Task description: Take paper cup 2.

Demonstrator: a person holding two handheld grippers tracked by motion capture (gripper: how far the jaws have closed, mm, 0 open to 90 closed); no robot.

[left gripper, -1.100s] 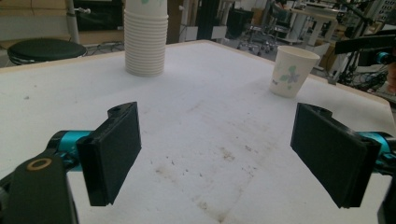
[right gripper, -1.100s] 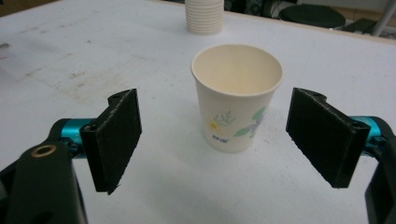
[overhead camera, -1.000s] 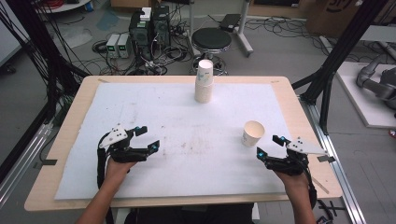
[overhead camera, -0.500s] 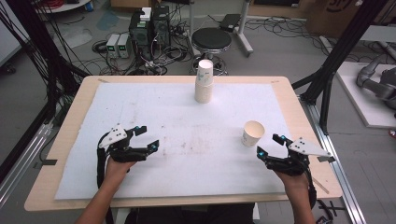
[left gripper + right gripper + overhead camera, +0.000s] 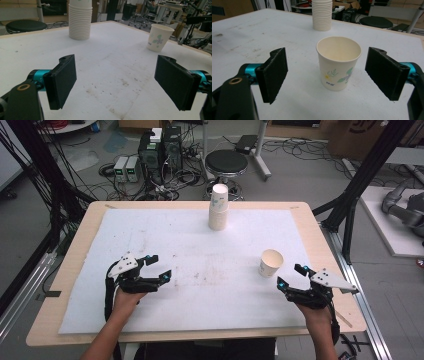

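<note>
Right gripper [image 5: 325, 75] stood wide open with the paper cup [image 5: 338, 65] in the middle of the frame between its jaws, untouched, and a hard squeeze could crush it.

The paper cup [image 5: 338, 66] is cream with green leaves and a small yellow flower; the cup stack [image 5: 219, 208] is plain white; the mat [image 5: 200, 250] is white with brownish stains

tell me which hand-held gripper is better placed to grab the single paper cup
Right. The right hand-held gripper is open with the single paper cup straight ahead between its jaws; the left hand-held gripper sits across the table.
</note>
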